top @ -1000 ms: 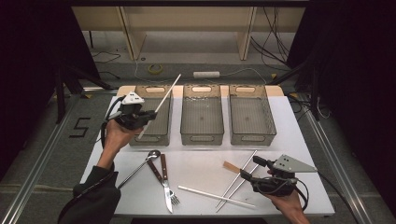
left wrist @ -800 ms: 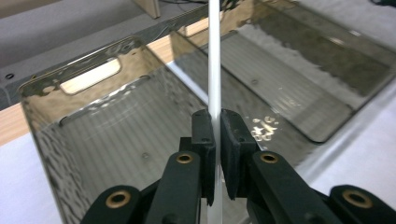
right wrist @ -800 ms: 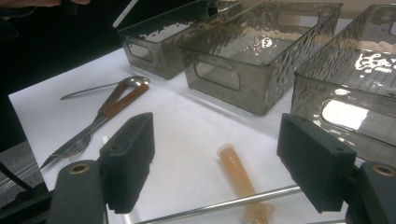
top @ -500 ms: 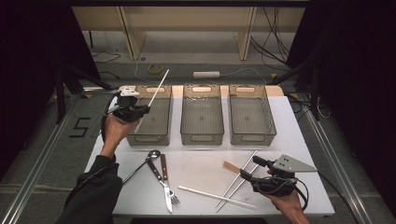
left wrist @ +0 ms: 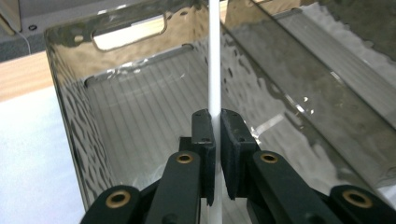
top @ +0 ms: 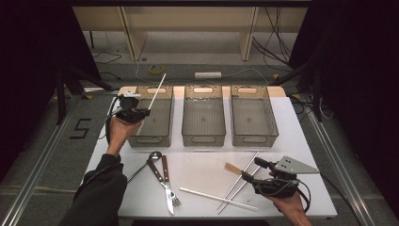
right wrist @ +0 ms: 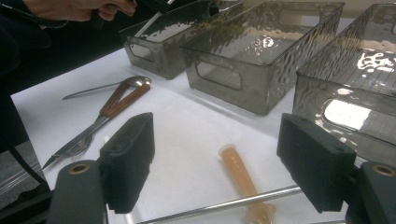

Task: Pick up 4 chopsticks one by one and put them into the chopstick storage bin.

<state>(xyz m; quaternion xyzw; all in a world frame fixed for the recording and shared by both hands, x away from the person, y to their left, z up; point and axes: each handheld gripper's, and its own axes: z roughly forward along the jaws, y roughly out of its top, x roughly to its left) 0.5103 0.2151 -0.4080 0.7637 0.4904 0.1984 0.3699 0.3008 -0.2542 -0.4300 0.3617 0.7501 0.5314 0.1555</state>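
- Left gripper [top: 141,113] is sitting at the left of the high view, grasping a white chopstick [top: 155,92]; in the left gripper view that gripper [left wrist: 215,135] is pinching the chopstick [left wrist: 214,56] tight between both pads.
- That white chopstick is slanting up and to the right from the gripper, over the left bin [top: 153,120], which in the left gripper view is showing its ribbed bottom [left wrist: 140,107] beneath the stick.
- Whether the stick's lower end is touching the bin is hard to tell, since the jaws are hiding it.
- Right gripper [top: 249,172] is resting at the lower right of the high view over the desk [top: 202,165], and in the right gripper view it [right wrist: 219,161] is standing released, with its pads wide apart and gripping nothing.
- Between those pads, on the desk, a tan-handled utensil [right wrist: 240,175] is lying beside a metal chopstick [right wrist: 224,203].
- A second white chopstick [top: 217,198] is lying low in the middle of the high view.
- A spoon [top: 146,162], a brown-handled knife [top: 157,170] and a fork [top: 170,190] are lying together at lower left.
- Middle bin [top: 203,136] and right bin [top: 254,136] are standing side by side next to the left one, in the upper half of the frame.
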